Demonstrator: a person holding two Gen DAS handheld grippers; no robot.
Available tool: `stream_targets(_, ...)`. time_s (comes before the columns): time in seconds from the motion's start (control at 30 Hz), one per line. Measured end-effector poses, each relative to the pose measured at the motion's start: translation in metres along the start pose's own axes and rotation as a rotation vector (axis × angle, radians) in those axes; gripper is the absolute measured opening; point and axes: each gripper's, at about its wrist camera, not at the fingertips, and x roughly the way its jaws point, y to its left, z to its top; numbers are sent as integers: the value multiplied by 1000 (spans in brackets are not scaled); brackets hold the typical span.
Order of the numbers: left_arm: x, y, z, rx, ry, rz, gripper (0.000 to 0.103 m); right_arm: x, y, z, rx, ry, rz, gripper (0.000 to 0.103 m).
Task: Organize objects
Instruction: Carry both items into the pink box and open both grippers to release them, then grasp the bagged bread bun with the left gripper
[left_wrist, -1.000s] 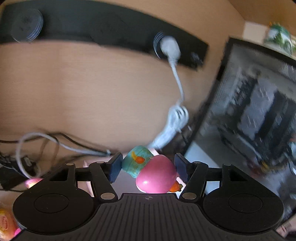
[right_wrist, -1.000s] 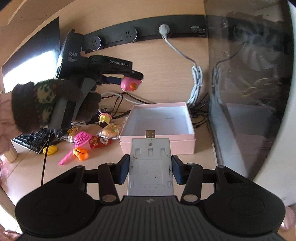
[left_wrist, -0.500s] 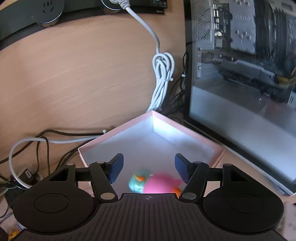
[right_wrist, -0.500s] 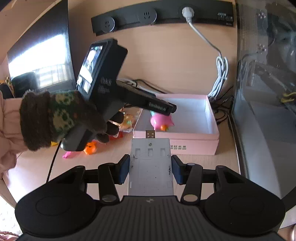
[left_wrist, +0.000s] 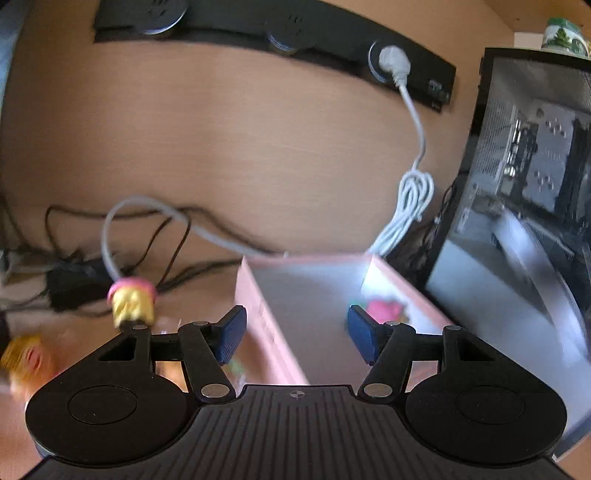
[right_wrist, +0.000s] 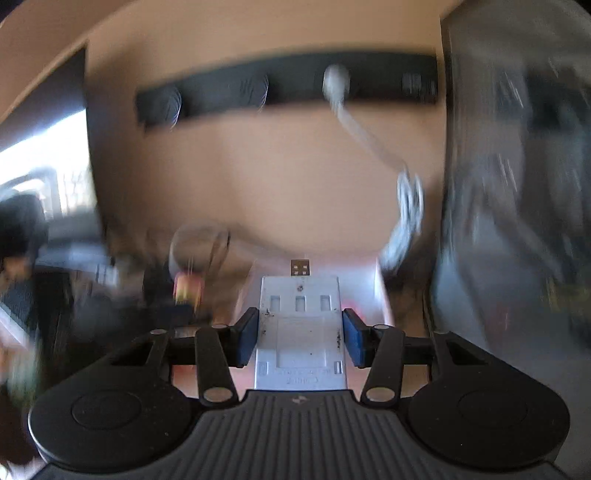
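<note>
The left gripper (left_wrist: 293, 338) is seen with its jaws apart and nothing between the blue pads (left_wrist: 231, 332); only the wall of the pink box (left_wrist: 273, 332) lies behind the gap. The pink toy (left_wrist: 382, 308) is found inside the box, near its right wall, just past the right pad and untouched by it. A teal part beside it is too blurred to identify. A small yellow figure with a pink top (left_wrist: 131, 304) stands on the desk left of the box, well clear of the pads. A second yellowish toy (left_wrist: 24, 360) is blurred at the far left edge. A white coiled cable (left_wrist: 412, 199) hangs from the black power strip (left_wrist: 332, 51) behind the box, and a computer case (left_wrist: 524, 206) stands to the right.

In the right wrist view, heavily blurred, the right gripper (right_wrist: 299, 338) has just been opening. A white flat adapter with a USB plug (right_wrist: 301, 325) sits between its pads (right_wrist: 245, 339), with thin gaps visible at both sides, so it is no longer pinched. The pink box (right_wrist: 380, 291) is only faintly made out behind the adapter. Whether the adapter rests on anything cannot be told.
</note>
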Motion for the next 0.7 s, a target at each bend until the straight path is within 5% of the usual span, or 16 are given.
stream_targets(0.13,-14,0,-21,23,96,6,66,11,3,11,-21,-35,-29,79)
stream_targets(0.37,-40,32,-49,-37,147,149,65,15,21,-75,-132,159,-6,84)
stream_targets(0.53,-18,63,-16,-143,171,105,65,5,41,-117,-154,251,-1,86)
stream_targets(0.7,46,82,21,-238,309,35,65,-17,52,-131,-169,249,-20,98)
